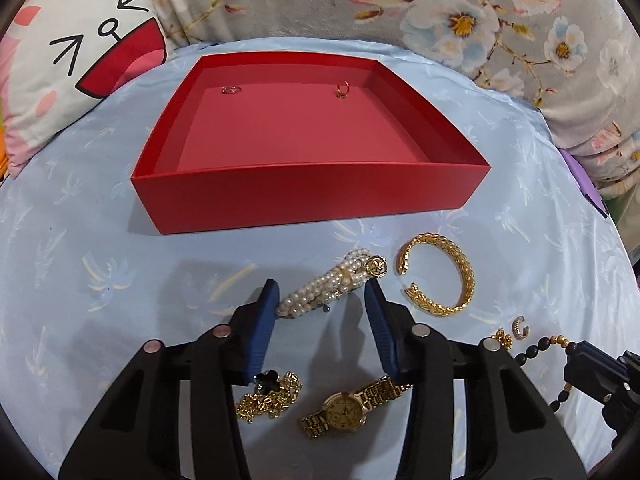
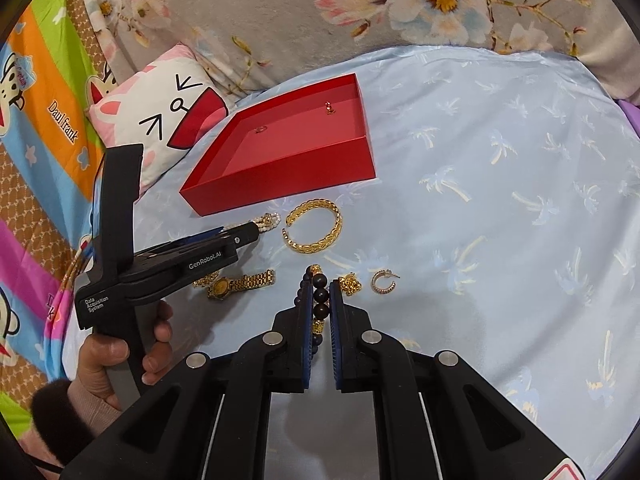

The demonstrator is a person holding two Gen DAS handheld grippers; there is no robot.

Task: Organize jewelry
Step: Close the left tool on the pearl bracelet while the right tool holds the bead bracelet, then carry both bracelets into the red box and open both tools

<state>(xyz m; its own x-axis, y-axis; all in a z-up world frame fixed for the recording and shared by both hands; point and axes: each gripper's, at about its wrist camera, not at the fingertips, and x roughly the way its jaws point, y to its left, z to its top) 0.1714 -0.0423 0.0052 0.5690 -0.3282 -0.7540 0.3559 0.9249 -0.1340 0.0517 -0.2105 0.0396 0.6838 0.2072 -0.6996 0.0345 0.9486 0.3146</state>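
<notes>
Low in the frame, the right gripper (image 2: 321,300) clamps the dark wooden bead bracelet (image 2: 320,294) for carrying to the shallow red cardboard box (image 2: 280,184) upper left; the left gripper (image 1: 320,292) straddles the white pearl bracelet (image 1: 316,290), its jaws partly apart.

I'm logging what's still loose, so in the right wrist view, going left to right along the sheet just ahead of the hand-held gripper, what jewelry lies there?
gold watch → dark bead bracelet → gold charm → hoop earring
</notes>
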